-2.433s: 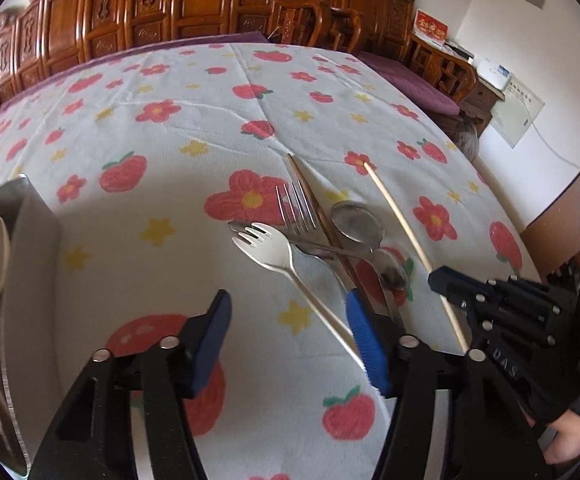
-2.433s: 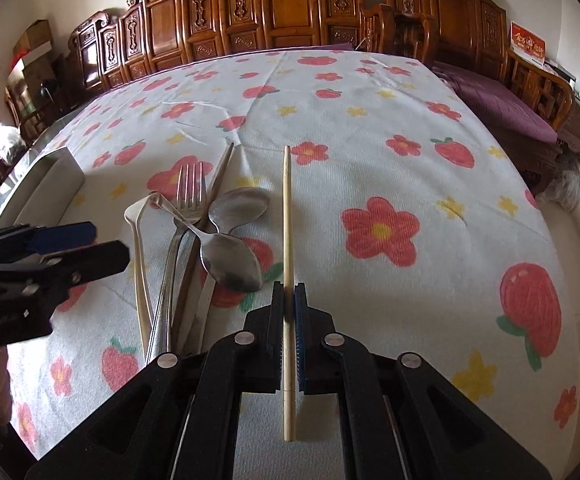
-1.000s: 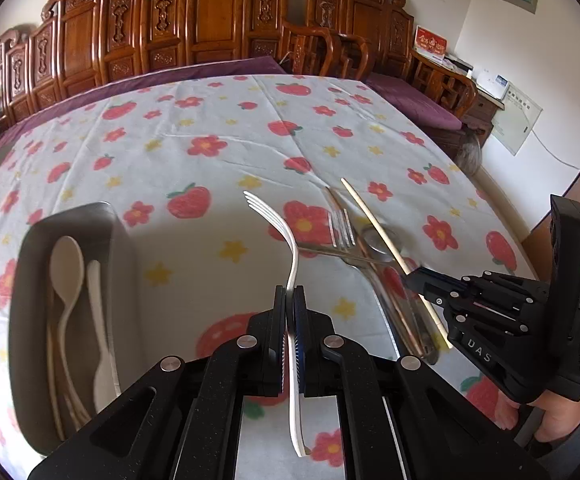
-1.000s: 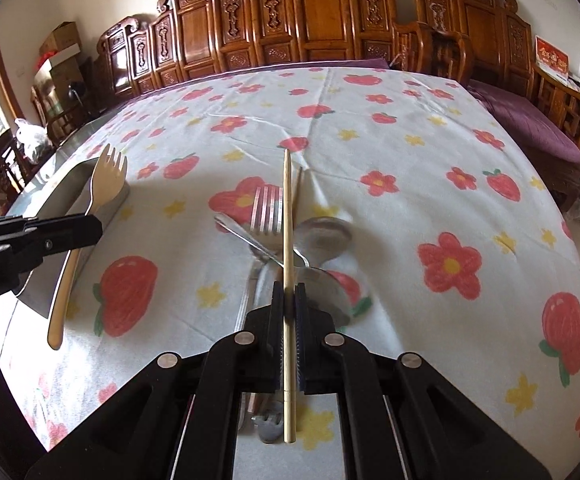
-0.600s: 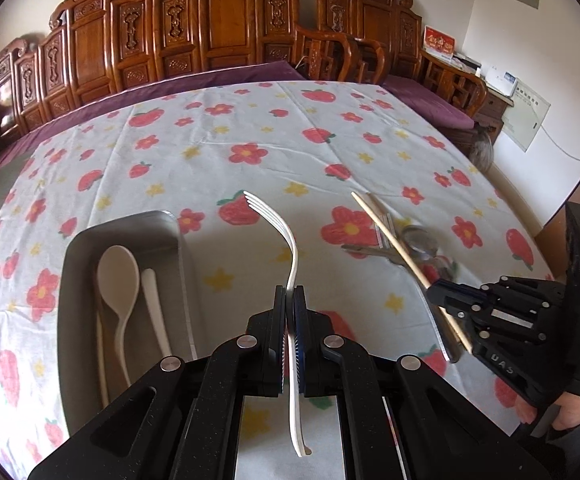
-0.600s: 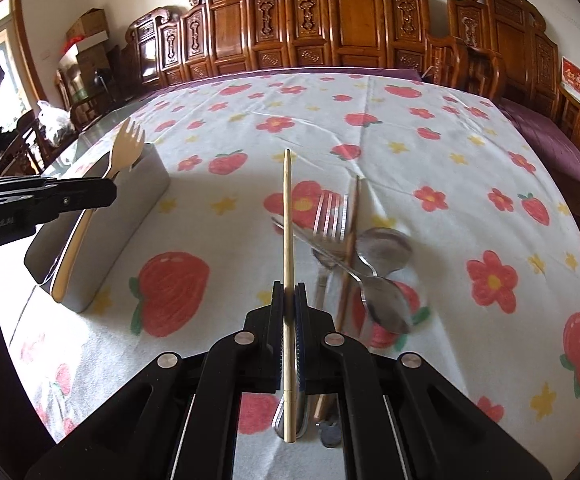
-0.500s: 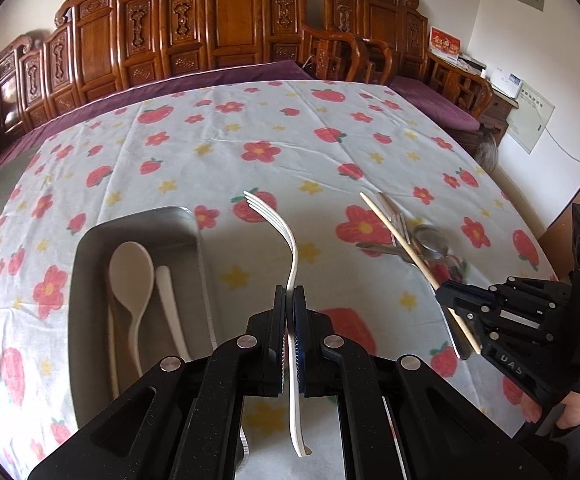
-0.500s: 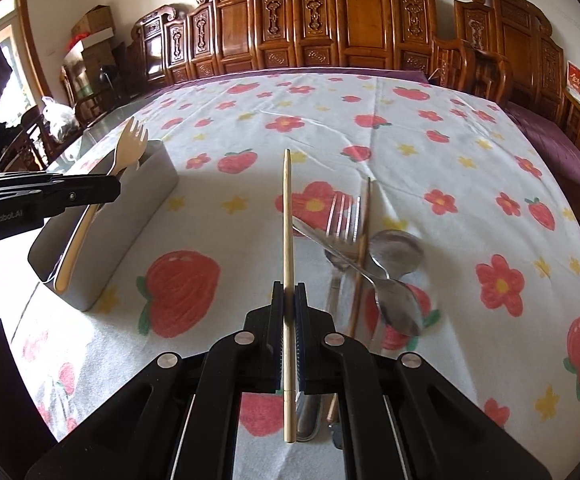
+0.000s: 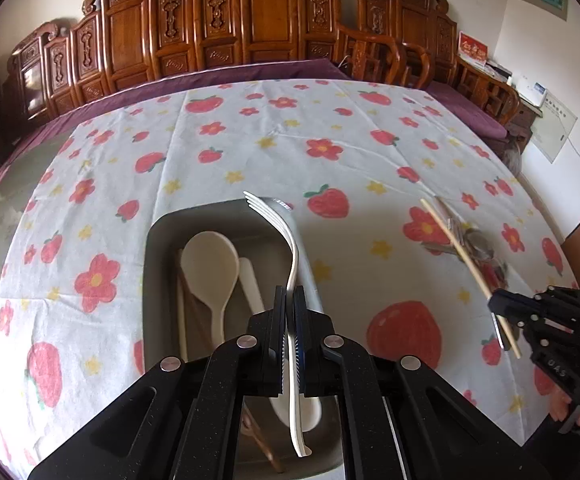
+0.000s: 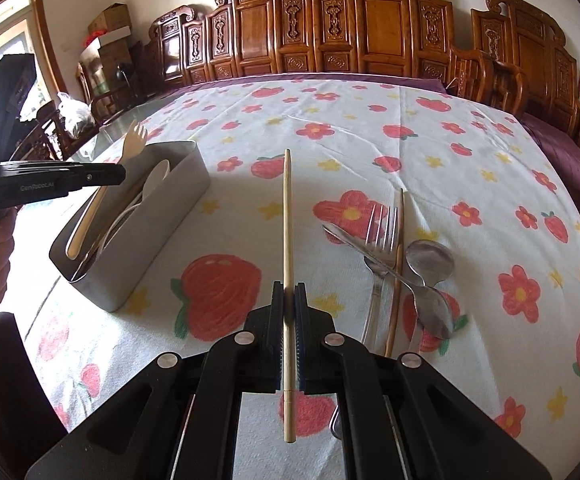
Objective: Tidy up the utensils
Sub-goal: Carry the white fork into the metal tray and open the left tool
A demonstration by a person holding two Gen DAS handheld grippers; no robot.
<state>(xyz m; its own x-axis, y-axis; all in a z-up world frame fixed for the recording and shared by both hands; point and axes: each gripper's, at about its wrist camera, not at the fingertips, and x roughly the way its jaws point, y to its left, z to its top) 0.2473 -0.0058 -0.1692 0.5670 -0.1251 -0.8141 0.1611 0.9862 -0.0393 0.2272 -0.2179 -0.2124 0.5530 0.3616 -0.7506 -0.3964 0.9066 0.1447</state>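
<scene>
A pale fork (image 9: 292, 264) is clamped by its handle in the left gripper (image 9: 289, 320), jaws pressed together on it, tines pointing to 12 o'clock and curving away from the camera. The fork is held above the grey bin (image 9: 150, 280), whose long axis runs from 6 to 12 o'clock in the left wrist view; fork and bin are thus nearly parallel. The fork's line lies over the bin's right wall, at about 1 o'clock from the bin's middle (a small shift toward 9 o'clock is judged necessary before release, or the handle may land on the rim). Inside the bin a pale spoon (image 9: 211, 264) and a second pale handle (image 9: 250, 280) are seen lying lengthwise, with open floor between them and the right wall.

A wooden chopstick (image 10: 287, 240) is gripped near its lower end by the right gripper (image 10: 289, 312), jaws closed on it, its length pointing to 12 o'clock and held clear of the tablecloth (image 10: 370, 120). From this gripper the bin lies at 10 o'clock, well apart, with bare cloth between. The left gripper is judged the nearer to the bin. At 2 o'clock a metal fork (image 10: 378, 240), two metal spoons (image 10: 430, 256) and a second chopstick (image 10: 398, 264) are left overlapping on the cloth.
</scene>
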